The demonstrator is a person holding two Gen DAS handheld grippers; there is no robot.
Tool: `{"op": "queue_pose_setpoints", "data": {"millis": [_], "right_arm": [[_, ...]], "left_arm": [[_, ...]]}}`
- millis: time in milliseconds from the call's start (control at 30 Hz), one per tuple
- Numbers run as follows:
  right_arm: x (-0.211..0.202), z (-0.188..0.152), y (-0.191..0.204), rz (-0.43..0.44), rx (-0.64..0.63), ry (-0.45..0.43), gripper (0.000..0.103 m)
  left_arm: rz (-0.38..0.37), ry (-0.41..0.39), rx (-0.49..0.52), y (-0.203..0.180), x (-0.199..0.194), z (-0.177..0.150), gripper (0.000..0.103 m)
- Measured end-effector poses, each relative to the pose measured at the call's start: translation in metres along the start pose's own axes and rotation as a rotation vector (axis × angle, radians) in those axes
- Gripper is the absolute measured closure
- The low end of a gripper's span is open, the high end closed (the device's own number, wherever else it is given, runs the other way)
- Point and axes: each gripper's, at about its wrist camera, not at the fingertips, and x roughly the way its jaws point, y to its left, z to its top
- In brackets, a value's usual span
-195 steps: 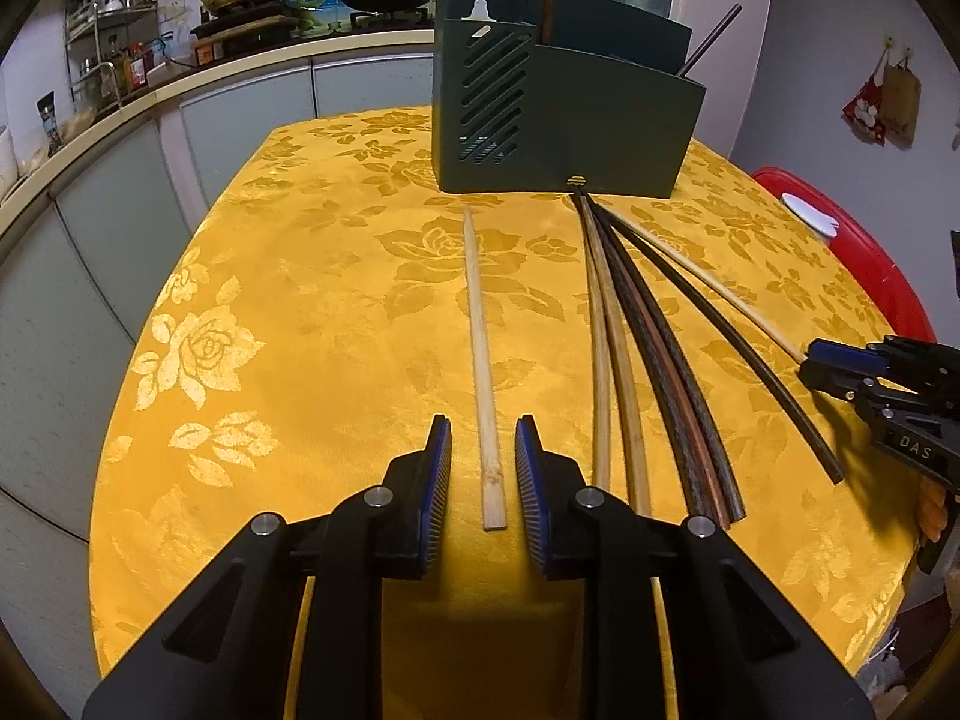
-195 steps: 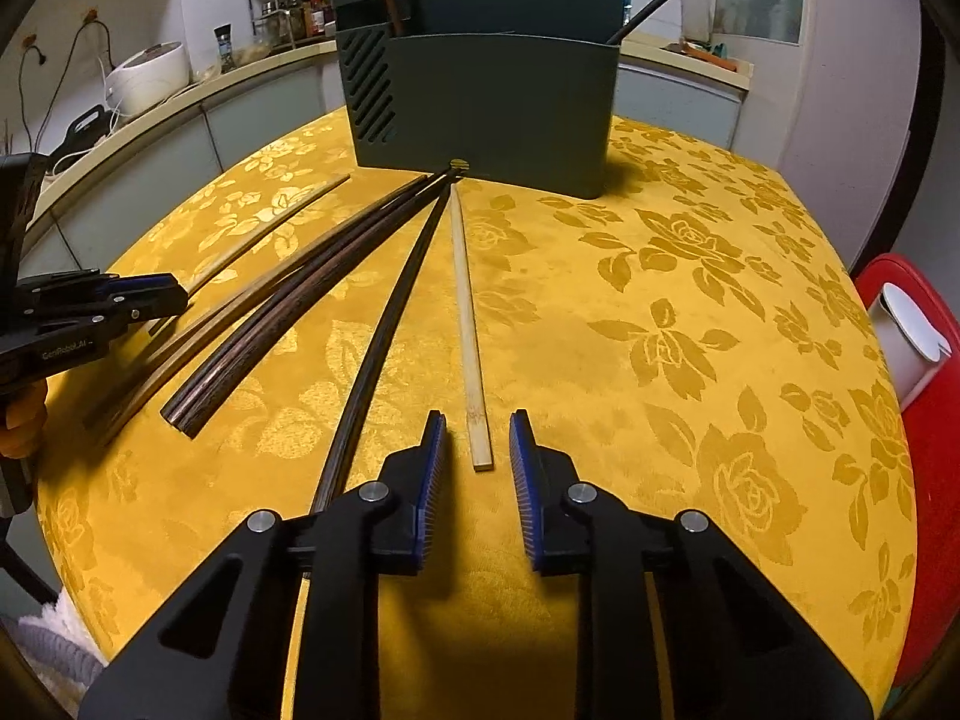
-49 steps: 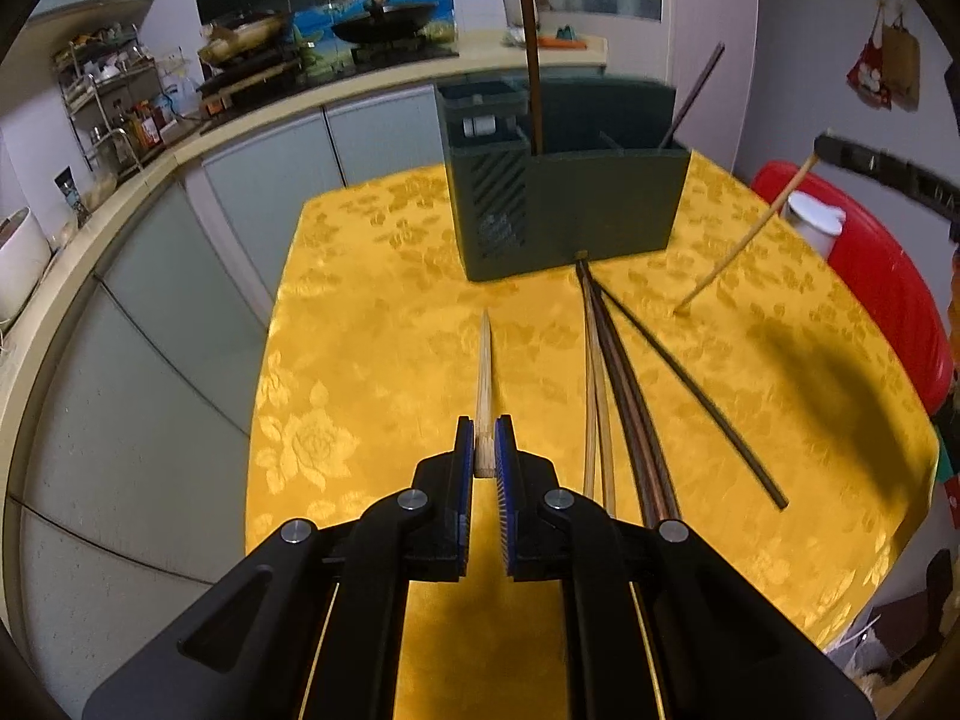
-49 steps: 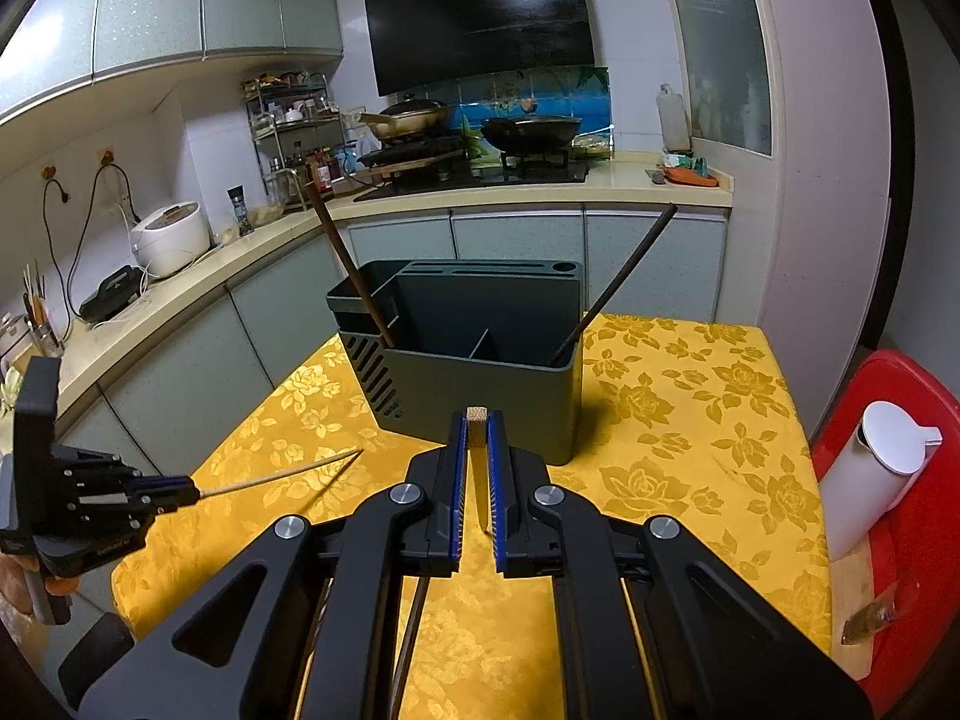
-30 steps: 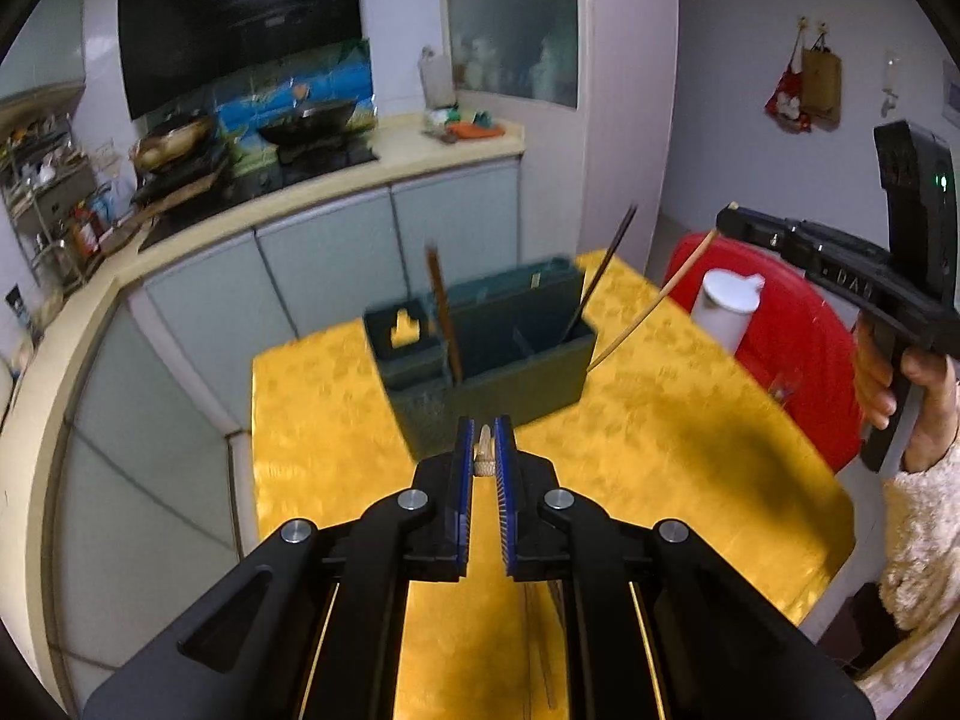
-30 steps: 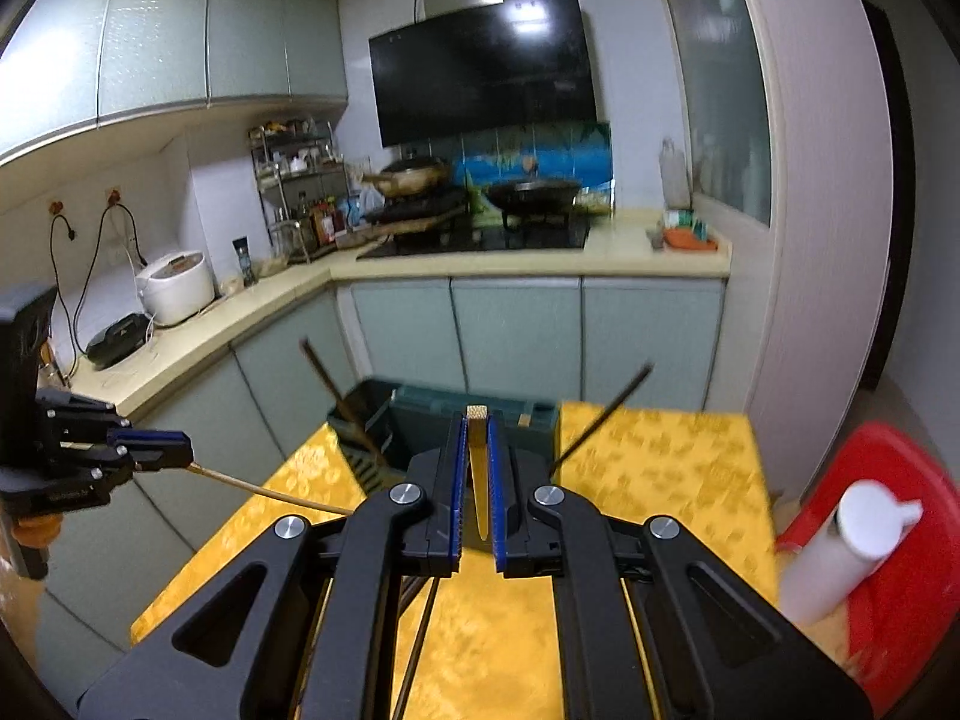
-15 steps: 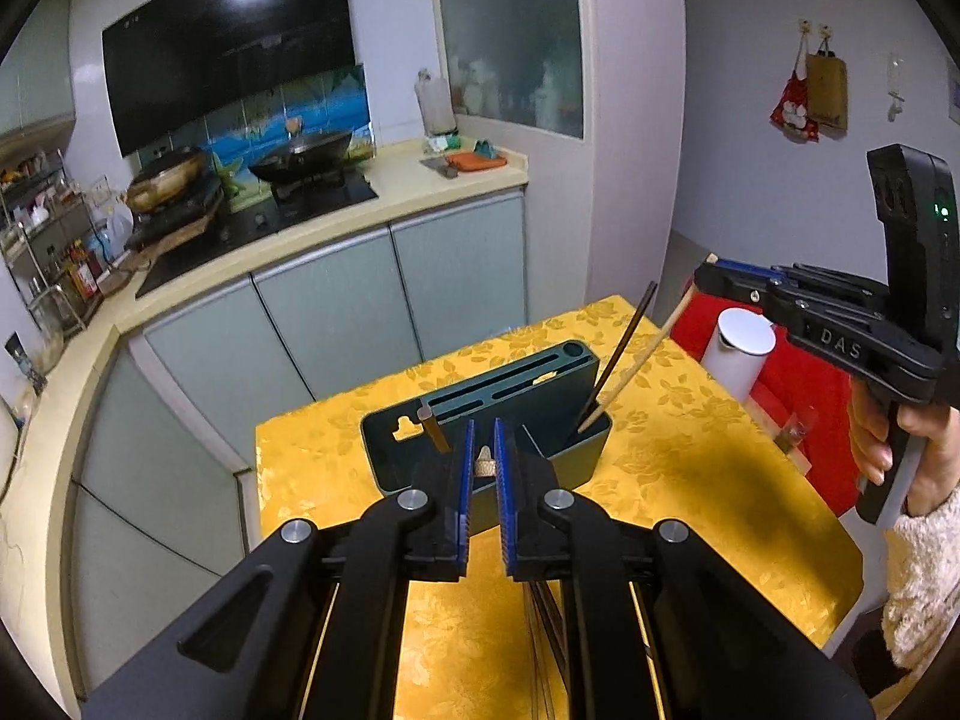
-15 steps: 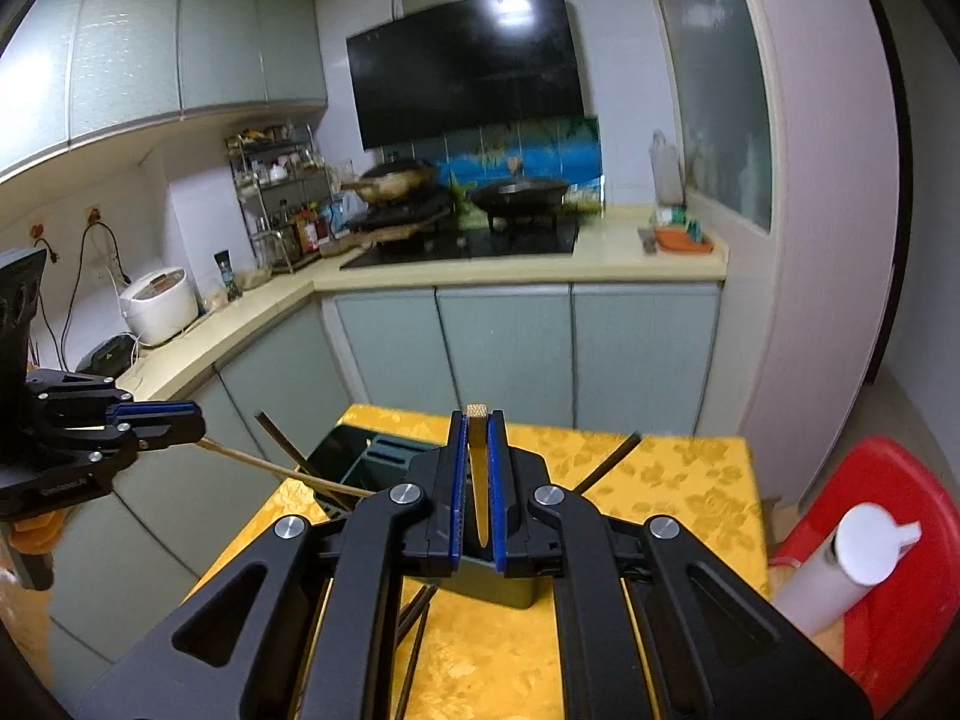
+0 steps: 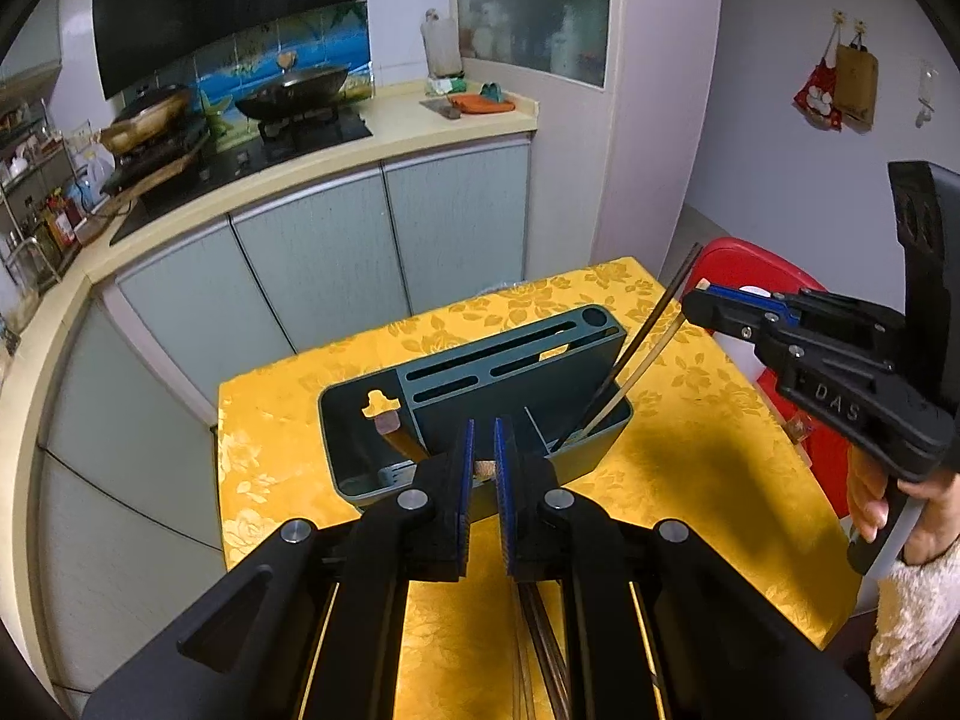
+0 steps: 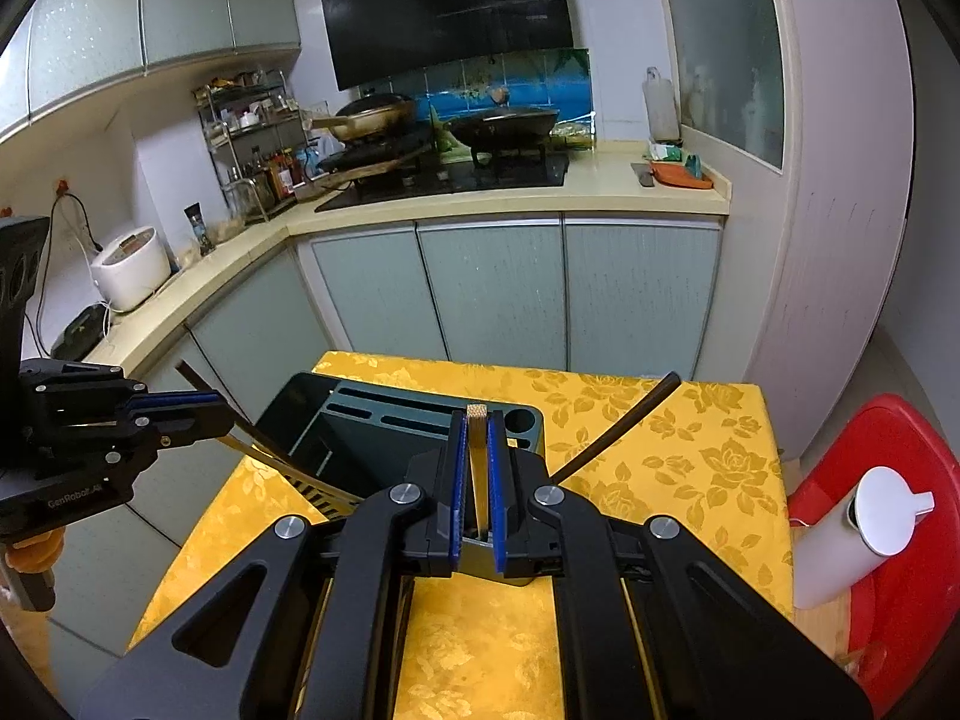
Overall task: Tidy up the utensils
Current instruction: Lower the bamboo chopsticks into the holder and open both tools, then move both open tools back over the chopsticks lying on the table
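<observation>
We log two light bamboo chopsticks. Left gripper (image 9: pixel 483 456) clenches one chopstick (image 9: pixel 483 468); right gripper (image 10: pixel 474 444) clenches the other chopstick (image 10: pixel 476 450) — its tip dips into the dark green holder (image 9: pixel 480 384), at 12 o'clock on the yellow-clothed surface (image 9: pixel 690 480).

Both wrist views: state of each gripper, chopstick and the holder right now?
left hand-held gripper: shut on light chopstick
right hand-held gripper: shut on bamboo chopstick
utensil holder: upright on table, top open
dark chopstick: leaning in holder
brown chopstick: standing in holder
</observation>
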Motion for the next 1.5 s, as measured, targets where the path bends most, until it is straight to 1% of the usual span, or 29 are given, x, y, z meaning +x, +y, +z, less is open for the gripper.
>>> {"op": "queue_pose_setpoints", "data": {"millis": [133,167,200,233,300,333,367,400,433,500,533,600,700,867,933,1000,1067,1167,1267,1333,1400,1500], "right_arm": [[0.007,-0.002,0.0,0.002,0.008,-0.001,0.095],[0.008,-0.002,0.0,0.005,0.01,0.0,0.094],[0.008,-0.002,0.001,0.005,0.009,-0.002,0.094],[0.008,-0.002,0.001,0.005,0.007,-0.002,0.094],[0.008,-0.001,0.001,0.01,0.008,-0.003,0.092],[0.007,0.0,0.002,0.009,0.008,-0.006,0.089],[0.005,0.001,0.002,0.005,0.007,-0.015,0.081],[0.003,0.001,0.001,0.002,0.006,-0.025,0.075],[0.0,0.001,0.001,-0.002,0.008,-0.035,0.074],[-0.006,0.002,0.001,-0.007,0.005,-0.048,0.072],[-0.011,0.002,0.001,-0.014,0.001,-0.058,0.072],[-0.02,0.001,0.001,-0.026,-0.008,-0.08,0.066],[-0.034,-0.003,0.001,-0.043,-0.02,-0.109,0.061],[-0.058,-0.017,0.007,-0.065,-0.055,-0.154,0.054],[-0.066,-0.027,0.011,-0.071,-0.068,-0.167,0.052],[-0.072,-0.038,0.014,-0.072,-0.074,-0.174,0.047],[-0.078,-0.053,0.016,-0.079,-0.082,-0.18,0.045],[-0.082,-0.077,0.018,-0.093,-0.09,-0.174,0.045],[-0.083,-0.105,0.021,-0.099,-0.093,-0.158,0.045],[-0.081,-0.126,0.021,-0.108,-0.089,-0.137,0.045],[-0.079,-0.145,0.019,-0.09,-0.069,-0.11,0.045],[-0.073,-0.166,0.019,-0.084,-0.043,-0.07,0.045]], "left_arm": [[-0.001,-0.002,-0.028,0.005,0.004,0.0,0.095],[-0.003,-0.005,-0.032,0.007,0.004,0.0,0.093],[-0.001,-0.008,-0.032,0.007,0.003,0.0,0.088],[0.006,-0.016,-0.031,0.007,0.002,0.0,0.085],[0.011,-0.03,-0.03,0.006,-0.002,-0.001,0.073],[0.012,-0.037,-0.029,0.006,-0.004,-0.001,0.069],[0.014,-0.048,-0.027,0.006,-0.007,-0.001,0.062],[0.018,-0.06,-0.024,0.006,-0.01,-0.001,0.058],[0.022,-0.077,-0.024,0.005,-0.015,-0.001,0.056],[0.024,-0.097,-0.028,0.005,-0.021,-0.001,0.047],[0.027,-0.108,-0.03,0.005,-0.025,-0.001,0.045],[0.031,-0.126,-0.031,0.003,-0.03,-0.003,0.038],[0.041,-0.162,-0.022,-0.001,-0.042,-0.007,0.032],[0.07,-0.218,0.002,-0.01,-0.059,-0.024,0.028],[0.077,-0.226,0.002,-0.012,-0.063,-0.033,0.027],[0.084,-0.224,-0.006,-0.012,-0.064,-0.043,0.027],[0.101,-0.22,-0.014,-0.012,-0.063,-0.056,0.027],[0.133,-0.201,-0.027,-0.009,-0.056,-0.081,0.027],[0.135,-0.161,-0.045,-0.006,-0.045,-0.108,0.027],[0.137,-0.129,-0.061,-0.004,-0.035,-0.127,0.027],[0.141,-0.111,-0.073,-0.002,-0.029,-0.144,0.027],[0.14,-0.073,-0.109,0.004,-0.019,-0.174,0.027]]}}
